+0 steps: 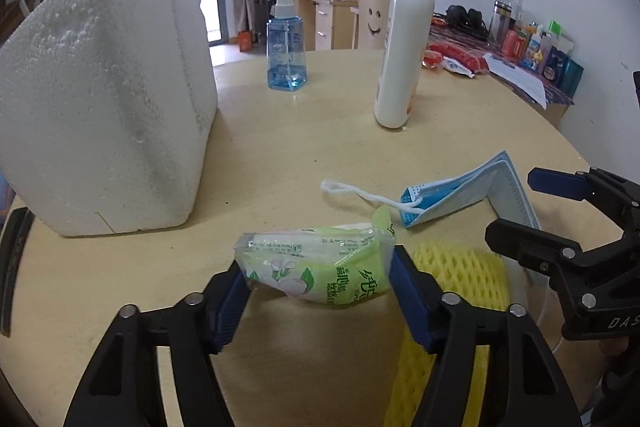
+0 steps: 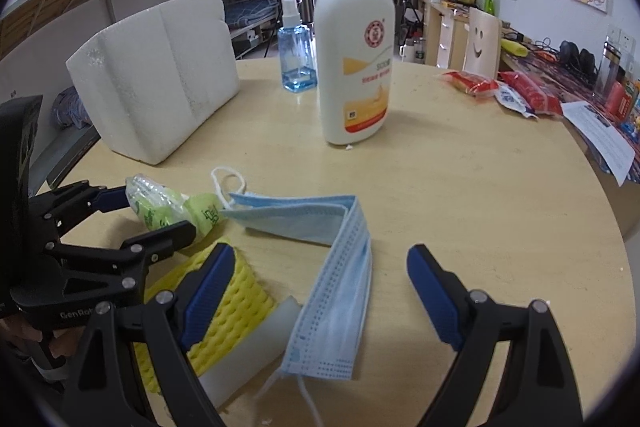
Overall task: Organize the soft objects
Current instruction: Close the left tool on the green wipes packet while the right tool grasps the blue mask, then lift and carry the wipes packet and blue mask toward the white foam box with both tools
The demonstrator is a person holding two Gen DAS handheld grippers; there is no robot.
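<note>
We found the green tissue pack (image 1: 316, 273) near the front edge of the round table (image 1: 304, 147), lying with its long axis left to right, one crinkled end turned up toward the far right. The left gripper (image 1: 318, 291) angled down at it from the near side, its blue pads touching both short ends of the pack, so we counted it held. Just right of the pack lay a yellow foam net (image 1: 464, 271), and beyond that a blue face mask (image 2: 332, 267), bent into an L: one arm ran left to right, the other ran toward us. The right gripper (image 2: 318, 291) tilted down over the mask's near arm with its jaws wide, gripping nothing. A white foam box (image 1: 104, 99) stood far left, a lotion bottle (image 2: 354, 63) and a spray bottle (image 2: 296, 55) farther back.
</note>
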